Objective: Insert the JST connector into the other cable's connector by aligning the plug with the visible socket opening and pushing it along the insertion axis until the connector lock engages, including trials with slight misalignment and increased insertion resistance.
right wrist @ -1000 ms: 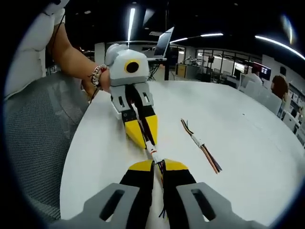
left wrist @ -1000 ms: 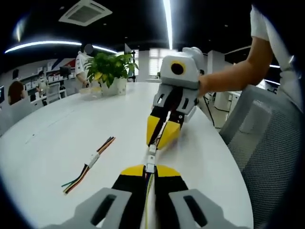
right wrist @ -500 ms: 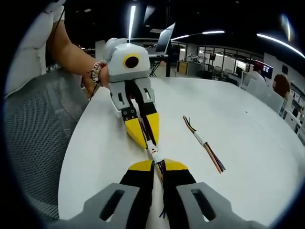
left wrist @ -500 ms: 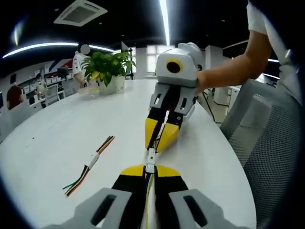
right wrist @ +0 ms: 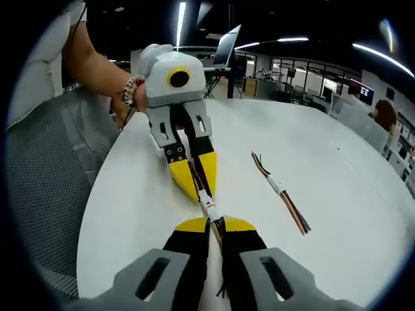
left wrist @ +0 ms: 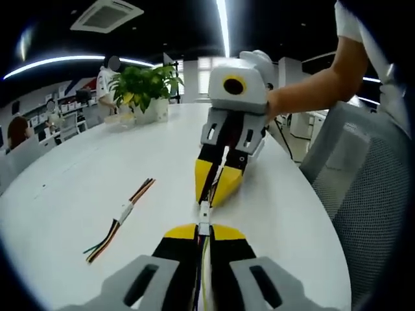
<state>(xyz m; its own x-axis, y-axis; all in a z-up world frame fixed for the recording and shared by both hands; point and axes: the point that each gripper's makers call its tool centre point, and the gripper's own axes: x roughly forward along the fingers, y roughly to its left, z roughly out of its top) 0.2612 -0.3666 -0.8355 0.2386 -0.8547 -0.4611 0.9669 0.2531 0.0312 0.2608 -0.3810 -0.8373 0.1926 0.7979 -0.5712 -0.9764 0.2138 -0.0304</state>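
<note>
My left gripper [left wrist: 203, 228] is clamped on one cable; its white connector [left wrist: 204, 212] points straight to the right gripper [left wrist: 218, 192], which pinches the other cable. The connectors [right wrist: 209, 208] meet nose to nose, on one axis.

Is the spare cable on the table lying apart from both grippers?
Yes: in the right gripper view the spare cable lies alone on the white table, apart from both grippers.

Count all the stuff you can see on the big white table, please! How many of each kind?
Grippers: 2, the left gripper and the right gripper
Joined white connectors between them: 1
Spare cable lying loose: 1
Potted plant: 1
Total: 5
</note>
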